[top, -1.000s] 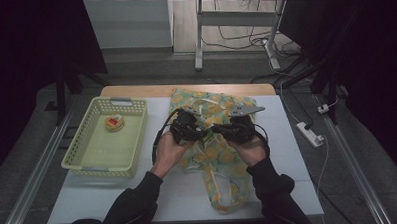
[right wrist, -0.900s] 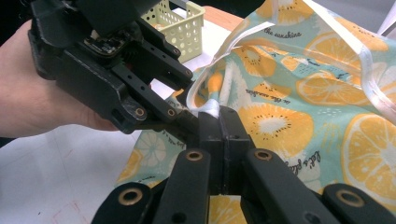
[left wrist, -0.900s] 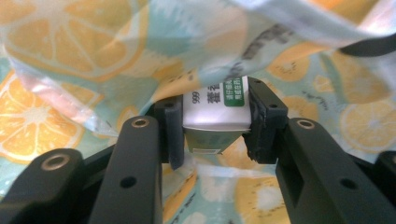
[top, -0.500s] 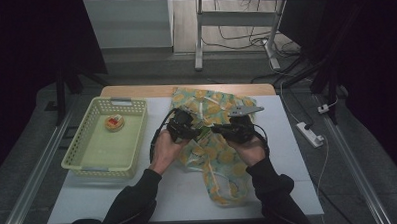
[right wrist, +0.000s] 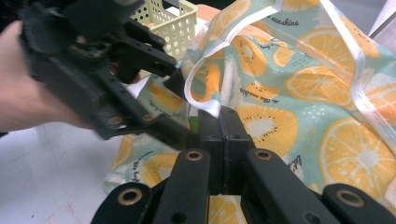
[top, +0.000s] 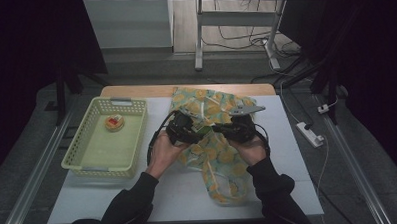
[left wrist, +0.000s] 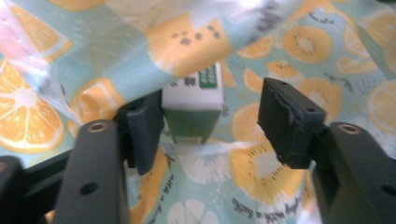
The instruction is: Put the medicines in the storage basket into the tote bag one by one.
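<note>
**Fruit-print bag, a carton at its mouth**

Printed cloth, pale green with orange slices, lies under both my hands: the bag (top: 215,156) is spread on the white surface (top: 139,194), its long end running toward me and its open end lying away from me. My left fingers (left wrist: 210,126) have just been opening and now stand apart. Between them sits a small green and white carton (left wrist: 194,109), one side against the left-hand pad (left wrist: 144,130) as that view shows it, the other pad (left wrist: 289,123) clear of it with a gap between. A fold of the bag hangs over the carton's top, so the carton sits at the bag's mouth; how far inside it lies I cannot tell.

My right fingers (right wrist: 223,123) are pressed together, pinching the bag's cloth just below its white strap (right wrist: 201,88), which loops up in front of them. In that view my left hand (right wrist: 28,88) and its gripper (right wrist: 107,79) are close by, just to the left.

From above, the two grippers, left (top: 182,130) and right (top: 237,130), sit side by side over the middle of the bag. Farther left on the surface stands a pale green basket (top: 78,156), well apart from the bag, with a small round orange and red thing (top: 114,123) lying in its far end.
</note>
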Demonstrator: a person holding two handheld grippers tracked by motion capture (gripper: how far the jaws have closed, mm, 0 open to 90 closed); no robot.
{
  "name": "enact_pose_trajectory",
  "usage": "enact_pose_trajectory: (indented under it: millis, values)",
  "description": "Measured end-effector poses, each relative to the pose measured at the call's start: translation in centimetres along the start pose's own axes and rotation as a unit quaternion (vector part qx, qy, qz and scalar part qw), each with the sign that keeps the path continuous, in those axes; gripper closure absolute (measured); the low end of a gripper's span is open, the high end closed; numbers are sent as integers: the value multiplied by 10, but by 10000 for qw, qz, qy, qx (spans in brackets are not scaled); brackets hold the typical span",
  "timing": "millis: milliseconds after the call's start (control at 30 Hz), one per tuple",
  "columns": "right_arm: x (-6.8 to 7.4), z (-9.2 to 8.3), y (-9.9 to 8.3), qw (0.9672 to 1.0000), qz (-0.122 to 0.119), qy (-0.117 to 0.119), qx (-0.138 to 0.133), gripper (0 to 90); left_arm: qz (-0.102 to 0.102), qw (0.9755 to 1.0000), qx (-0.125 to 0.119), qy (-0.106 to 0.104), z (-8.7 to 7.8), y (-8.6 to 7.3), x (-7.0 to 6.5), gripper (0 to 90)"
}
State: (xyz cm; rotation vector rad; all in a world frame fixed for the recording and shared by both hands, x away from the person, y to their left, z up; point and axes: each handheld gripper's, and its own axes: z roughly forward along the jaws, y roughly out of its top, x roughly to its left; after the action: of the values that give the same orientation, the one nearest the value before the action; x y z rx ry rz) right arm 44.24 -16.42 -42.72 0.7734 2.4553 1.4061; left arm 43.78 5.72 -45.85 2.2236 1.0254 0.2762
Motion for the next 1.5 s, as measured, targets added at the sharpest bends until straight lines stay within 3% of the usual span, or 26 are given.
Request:
enact_pose_trajectory:
  millis: [233, 400, 533, 767, 1033, 1200, 1500]
  values:
    - [0, 0, 0, 10000, 5, 20, -6, 895, 199, 9993, -2, -329, -20, -9, -10, 287]
    - [0, 0, 0, 10000, -6, 38, 6, 895, 104, 9975, -52, -704, -33, -21, -10, 243]
    - [1, 1, 0, 10000, -14, 51, 24, 894, 73, 9970, -102, -759, -43, -30, -8, 197]
    - [1, 1, 0, 10000, -16, 61, 35, 895, -21, 9976, -216, -652, -56, -46, 2, 97]
    - [1, 1, -1, 10000, -26, 74, 44, 894, -160, 9973, -386, -611, -75, -64, 24, 1]
    - [2, 2, -1, 9999, -32, 87, 55, 894, -273, 9972, -480, -514, -87, -75, 41, 0]
    - [2, 2, -1, 9999, -37, 96, 72, 894, -546, 9969, -547, -132, -103, -94, 74, 0]
